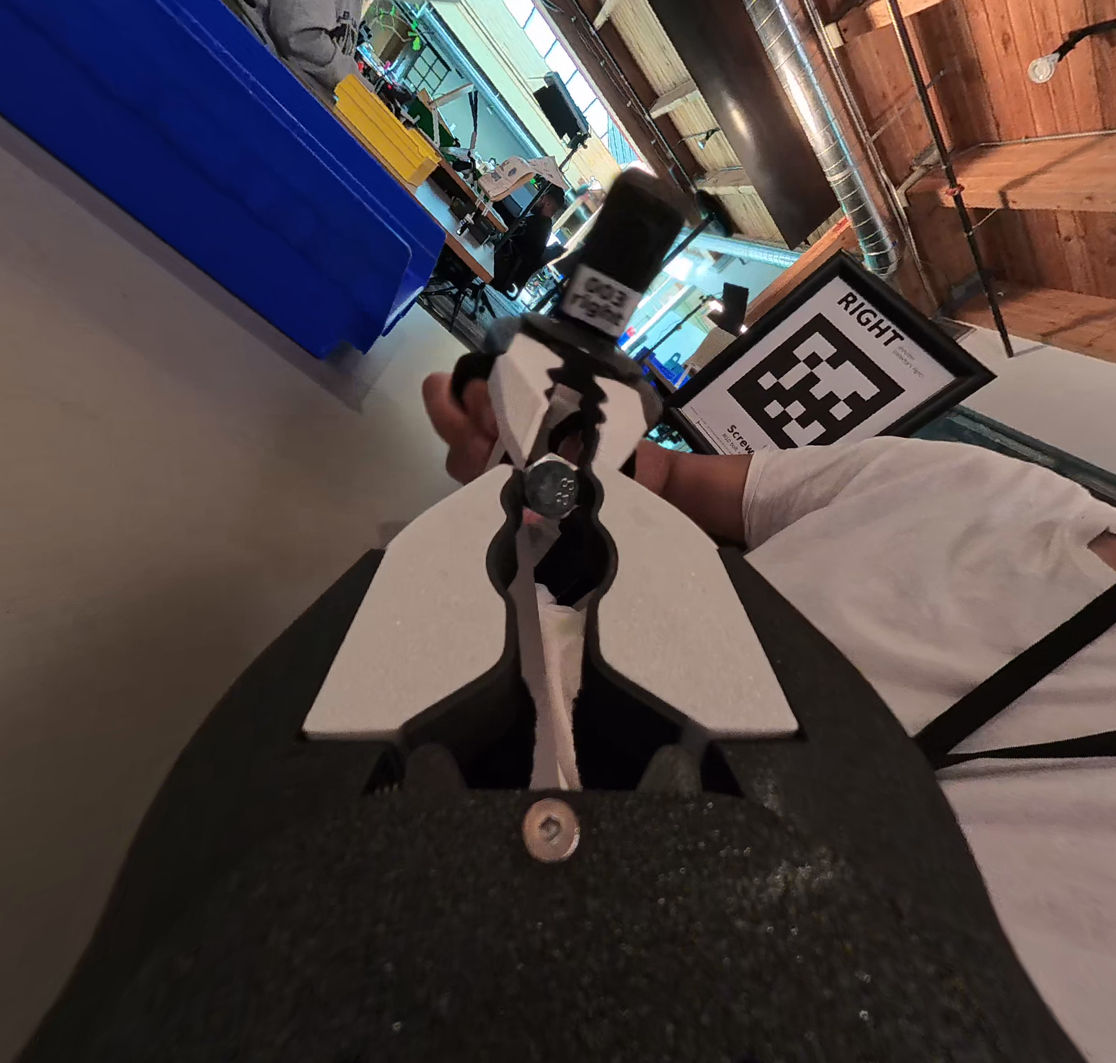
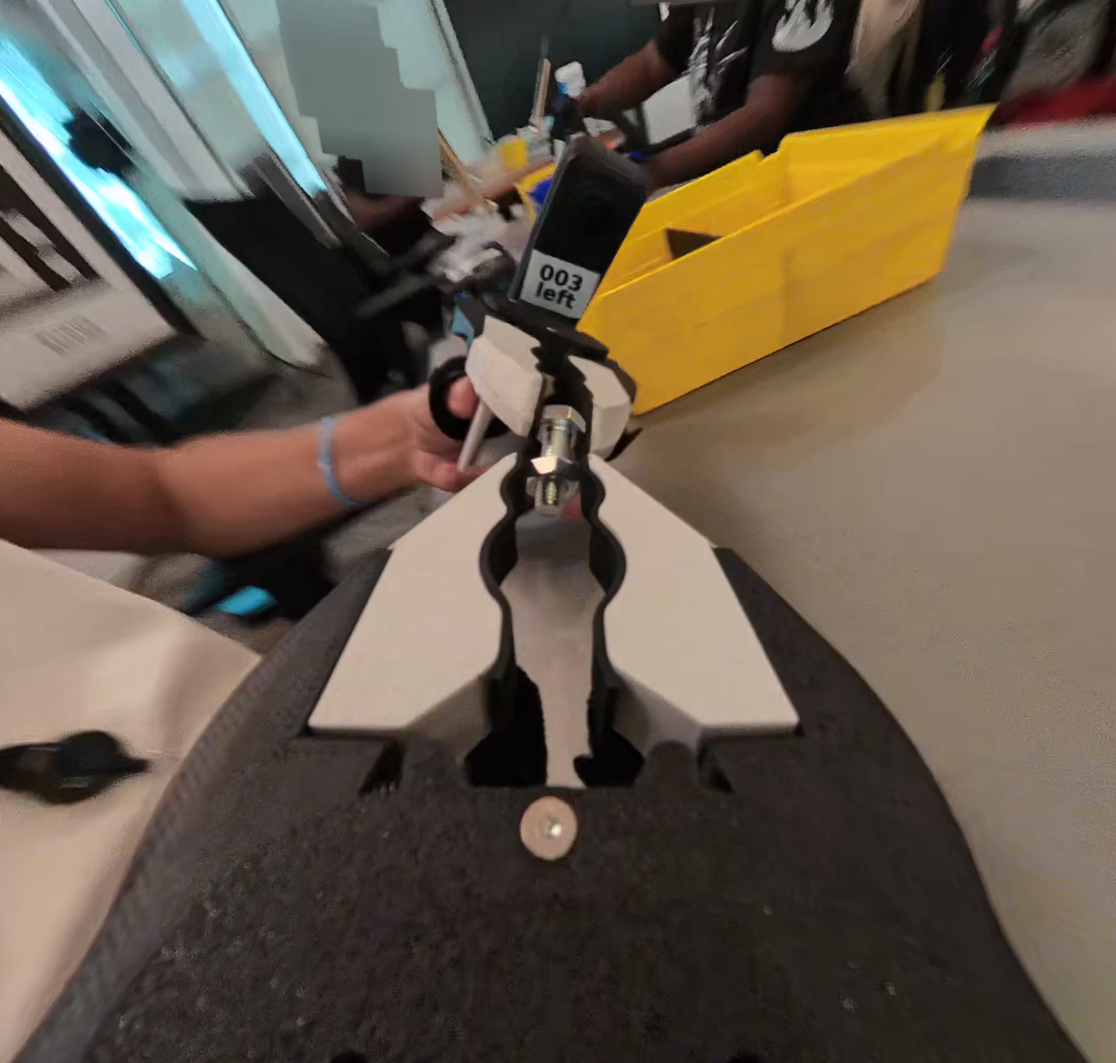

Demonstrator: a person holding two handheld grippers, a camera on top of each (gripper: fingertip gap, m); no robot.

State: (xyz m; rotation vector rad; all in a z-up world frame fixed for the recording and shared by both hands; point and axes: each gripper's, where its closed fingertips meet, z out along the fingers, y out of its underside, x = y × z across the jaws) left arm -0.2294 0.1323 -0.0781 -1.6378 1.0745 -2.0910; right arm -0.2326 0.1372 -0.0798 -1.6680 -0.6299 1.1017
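Left gripper (image 1: 551, 478) pinches bolt (image 1: 551, 486) head; right gripper (image 2: 552, 478) – its nut (image 2: 551, 466).

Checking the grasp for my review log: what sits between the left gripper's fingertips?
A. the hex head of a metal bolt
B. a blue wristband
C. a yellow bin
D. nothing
A: in the left wrist view the bolt's silver hex head sits gripped at the left gripper's fingertips.
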